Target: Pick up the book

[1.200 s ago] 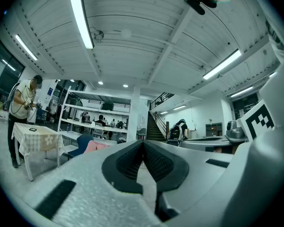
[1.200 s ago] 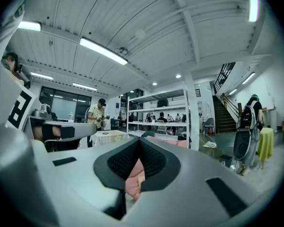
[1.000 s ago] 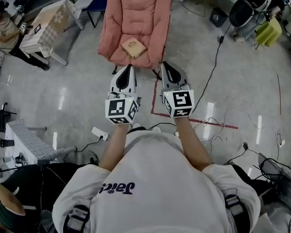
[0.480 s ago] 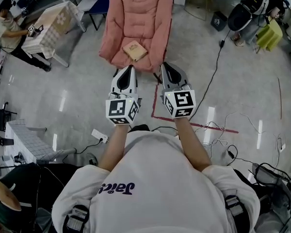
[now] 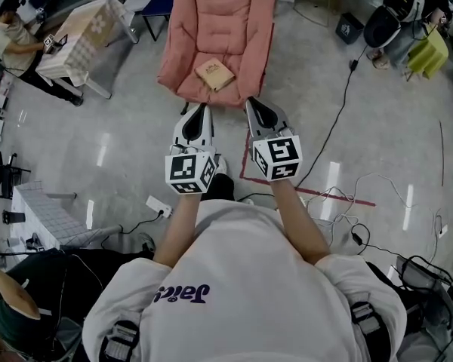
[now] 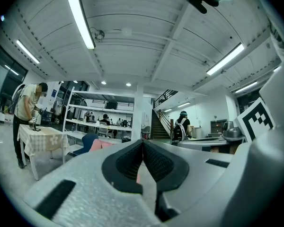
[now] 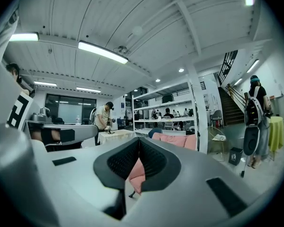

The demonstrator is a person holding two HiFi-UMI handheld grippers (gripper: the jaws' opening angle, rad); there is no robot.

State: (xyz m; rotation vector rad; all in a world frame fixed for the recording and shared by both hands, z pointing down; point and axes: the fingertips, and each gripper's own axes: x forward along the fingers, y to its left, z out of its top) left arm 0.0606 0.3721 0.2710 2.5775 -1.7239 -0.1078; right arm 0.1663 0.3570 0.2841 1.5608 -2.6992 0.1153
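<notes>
A tan book (image 5: 215, 74) lies flat on the seat of a pink padded armchair (image 5: 241, 21) at the top of the head view. My left gripper (image 5: 204, 105) and right gripper (image 5: 250, 102) are held side by side in front of me, level, tips just short of the chair's front edge. Both are shut with nothing between the jaws. In the left gripper view the closed tips (image 6: 143, 141) meet in front of a pink sliver of the chair. In the right gripper view the closed tips (image 7: 139, 140) point at the pink armchair (image 7: 180, 141).
A person stands at a table with a checked cloth (image 5: 75, 32) at the upper left. Black cables (image 5: 340, 104) and a red tape line (image 5: 317, 191) cross the grey floor at the right. A power strip (image 5: 157, 207) lies at the left. Bags and a green stool (image 5: 426, 51) sit top right.
Both grippers and I have come a little nearer to the armchair; the chair and book sit slightly lower and larger in the head view. The jaws stayed shut.
</notes>
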